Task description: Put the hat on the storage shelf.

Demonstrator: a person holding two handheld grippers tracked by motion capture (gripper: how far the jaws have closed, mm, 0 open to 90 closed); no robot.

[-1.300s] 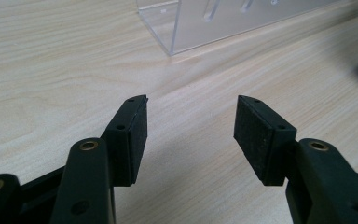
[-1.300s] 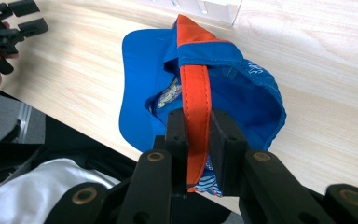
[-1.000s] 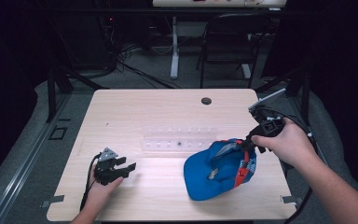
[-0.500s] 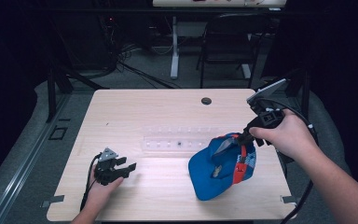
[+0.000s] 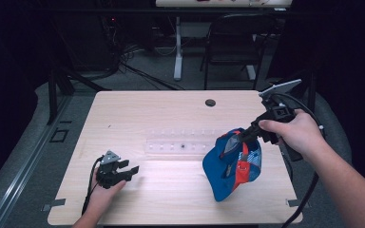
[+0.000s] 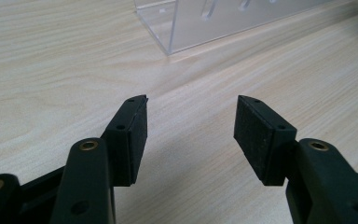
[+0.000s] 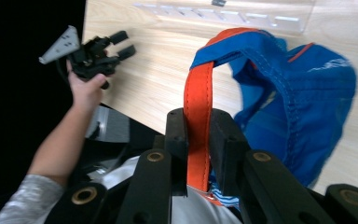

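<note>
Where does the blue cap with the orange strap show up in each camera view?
High view: blue cap hangs right of centre from the right gripper.
Left gripper view: not in it.
Right gripper view: cap upper right, its orange strap pinched between the jaws.
Shared landmark: clear plastic rack.

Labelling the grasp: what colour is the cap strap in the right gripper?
Orange strap; clearest in the right gripper view.

The clear acrylic rack (image 5: 183, 143) lies on the light wooden table (image 5: 171, 114); right of it hangs the blue fabric cap (image 5: 228, 166), left and nearer lies the left gripper (image 5: 130, 172).
</note>
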